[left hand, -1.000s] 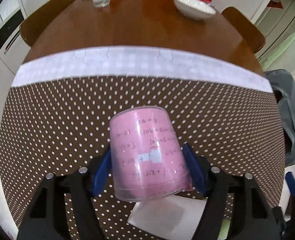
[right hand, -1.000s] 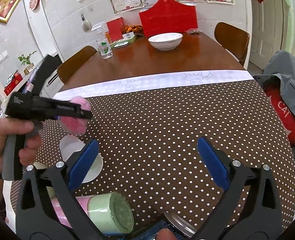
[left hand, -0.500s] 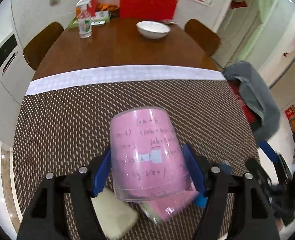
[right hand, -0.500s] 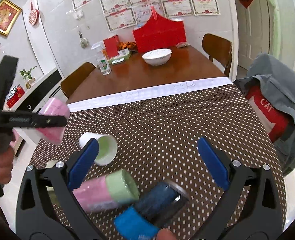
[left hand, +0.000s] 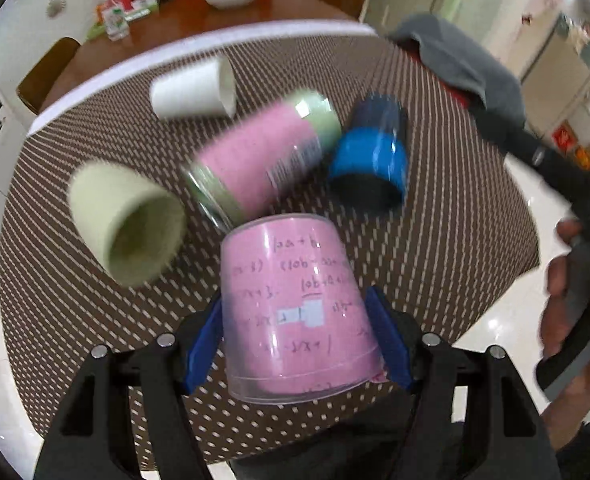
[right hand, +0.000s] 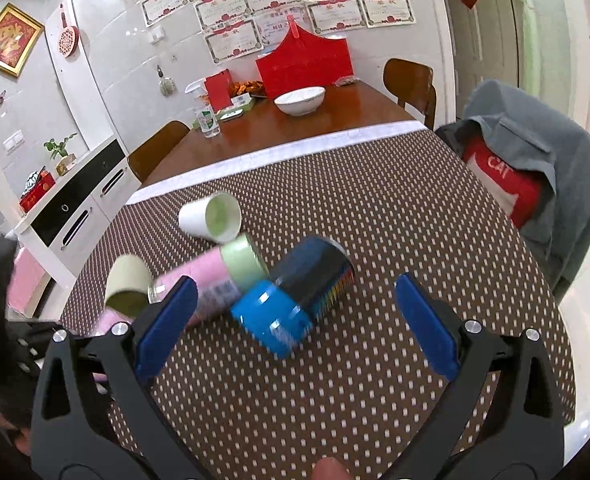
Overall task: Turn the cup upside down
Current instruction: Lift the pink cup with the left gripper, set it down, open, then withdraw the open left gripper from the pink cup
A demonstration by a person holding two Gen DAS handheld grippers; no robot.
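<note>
My left gripper [left hand: 295,336] is shut on a pink cup [left hand: 295,308] with handwriting on it. It holds the cup above the near edge of the dotted brown table mat [left hand: 455,220], closed end pointing away from the camera. The pink cup also shows at the far left of the right wrist view [right hand: 25,280]. My right gripper [right hand: 293,320] is open and empty above the mat, near a blue and black cup [right hand: 295,300] lying on its side.
Lying on the mat are a white cup [left hand: 193,90], a pale green cup [left hand: 125,220], a pink and green tumbler [left hand: 263,156] and the blue and black cup [left hand: 371,160]. A bowl [right hand: 299,100] and spray bottle [right hand: 205,116] stand on the far table. A chair with a grey jacket [right hand: 535,168] is at the right.
My left gripper has lifted and pulled back toward the table's near edge with the pink cup, so the lying cups are now in its view. The right gripper has pulled back and tilted up.
</note>
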